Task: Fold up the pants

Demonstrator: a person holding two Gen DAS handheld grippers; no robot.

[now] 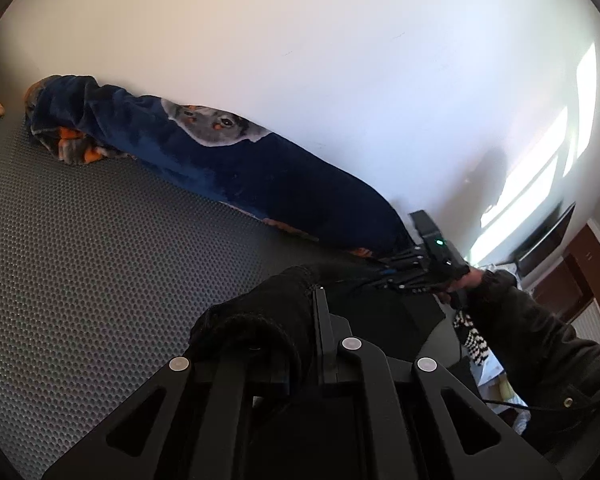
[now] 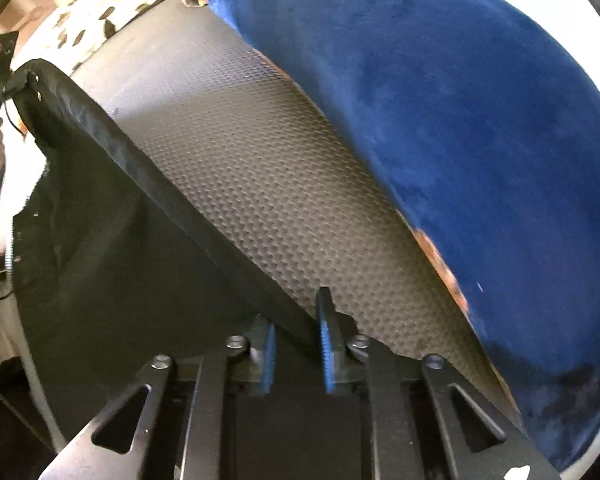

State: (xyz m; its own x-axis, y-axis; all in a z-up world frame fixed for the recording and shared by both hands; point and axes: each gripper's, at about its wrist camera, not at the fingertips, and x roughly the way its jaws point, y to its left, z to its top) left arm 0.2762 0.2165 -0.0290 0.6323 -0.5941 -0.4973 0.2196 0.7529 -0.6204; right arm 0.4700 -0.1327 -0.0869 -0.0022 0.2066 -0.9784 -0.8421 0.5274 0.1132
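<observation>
Black pants [image 2: 100, 240] on grey dimpled mat [image 2: 240, 168], beside blue fleece blanket [image 2: 460, 140] | L gripper [image 1: 300, 320] clamped on bunched fabric | R gripper [image 2: 300, 344] pinched on waistband edge | both corners to be kept taut, lifted evenly before fold is laid.

Home room, plain white wall [image 1: 300, 40], sunlit window patches, blue fleece blanket [image 1: 260, 176], wooden cabinet [image 1: 580, 264]

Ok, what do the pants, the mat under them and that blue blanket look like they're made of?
Pants: black woven cloth, matte, with a stitched hem; the exact fibre is unclear. Mat: grey, likely rubber or foam, embossed with a dimpled honeycomb pattern. Blue blanket: plush fleece by its soft, fuzzy nap.
</observation>
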